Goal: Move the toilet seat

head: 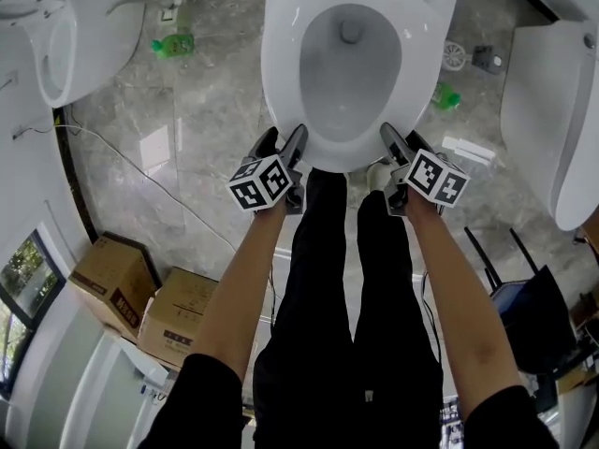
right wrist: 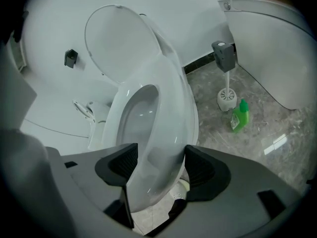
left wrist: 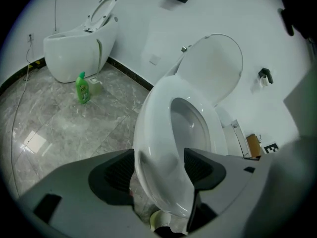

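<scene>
**A:** Left gripper point(head: 283, 140), status?

**B:** Its jaws were clamped on the front rim of the toilet seat point(head: 281, 64), one pad on each face (clearest in the left gripper view). Beyond the jaws to their left, a green bottle point(left wrist: 82, 89) stood on the floor, with a second toilet point(left wrist: 79, 48) behind it.

**A:** Seat position?

**B:** It ran straight ahead from between both pairs of jaws, over the bowl. The lid point(left wrist: 218, 66) stood upright at the far end. Whether the seat lay flat on the bowl could not be told.

**A:** Right gripper point(head: 404, 143)?

**B:** The same: its jaws were closed on the front rim, with the seat filling the gap between the pads. Beyond them to the right stood a toilet brush point(right wrist: 227, 98), with another bottle point(right wrist: 239, 116) just beside it.
</scene>
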Available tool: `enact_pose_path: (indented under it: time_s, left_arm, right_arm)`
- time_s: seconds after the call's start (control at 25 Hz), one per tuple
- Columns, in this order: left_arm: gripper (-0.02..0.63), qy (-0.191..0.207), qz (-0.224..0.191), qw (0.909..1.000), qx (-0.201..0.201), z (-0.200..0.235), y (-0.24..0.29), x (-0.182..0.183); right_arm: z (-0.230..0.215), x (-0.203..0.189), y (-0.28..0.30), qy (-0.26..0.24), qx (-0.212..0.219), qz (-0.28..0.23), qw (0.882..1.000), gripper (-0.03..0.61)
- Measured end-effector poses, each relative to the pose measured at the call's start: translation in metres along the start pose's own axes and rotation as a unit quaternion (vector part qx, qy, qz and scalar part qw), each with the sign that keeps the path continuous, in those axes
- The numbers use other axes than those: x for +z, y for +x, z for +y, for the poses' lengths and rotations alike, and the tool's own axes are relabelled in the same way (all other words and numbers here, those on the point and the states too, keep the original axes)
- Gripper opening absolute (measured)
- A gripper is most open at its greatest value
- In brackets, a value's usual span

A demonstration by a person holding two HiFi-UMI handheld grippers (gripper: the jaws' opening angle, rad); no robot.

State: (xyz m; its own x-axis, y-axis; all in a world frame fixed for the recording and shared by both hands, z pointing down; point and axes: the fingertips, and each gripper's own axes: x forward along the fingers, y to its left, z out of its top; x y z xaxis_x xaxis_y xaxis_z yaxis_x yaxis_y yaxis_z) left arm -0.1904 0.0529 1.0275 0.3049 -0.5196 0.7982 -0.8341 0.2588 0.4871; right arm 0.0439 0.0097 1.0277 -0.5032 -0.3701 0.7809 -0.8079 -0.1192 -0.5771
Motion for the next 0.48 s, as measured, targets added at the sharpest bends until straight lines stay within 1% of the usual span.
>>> enact_pose_path:
  time_s: [0.08,0.16,0.32,0.48]
  left_arm:
    - [0.314,0.005,0.019,0.9998,-0.008,0.0,0.007,-0.006]
    - [0.319,0.001,0.03,0.9994,-0.019,-0.001,0.012,-0.011]
    - [0.319,-0.001,0.044,0.9981,-0.042,0.0,0.015,-0.011]
    - [0.318,0.008,0.071,0.9963,-0.048,-0.002,0.014,-0.011]
  right_arm:
    - [-0.003,-0.002,0.002,-0.002,-0.004,0.003,1.0,0.281]
    - [-0.006,-0.005,0.006,-0.003,-0.009,0.012,1.0,0.281]
    - [-0.006,-0.007,0.012,0.01,-0.016,0.025,1.0,0.281]
    - [-0.008,-0.006,0.01,0.028,-0.029,0.025,0.999,0.279]
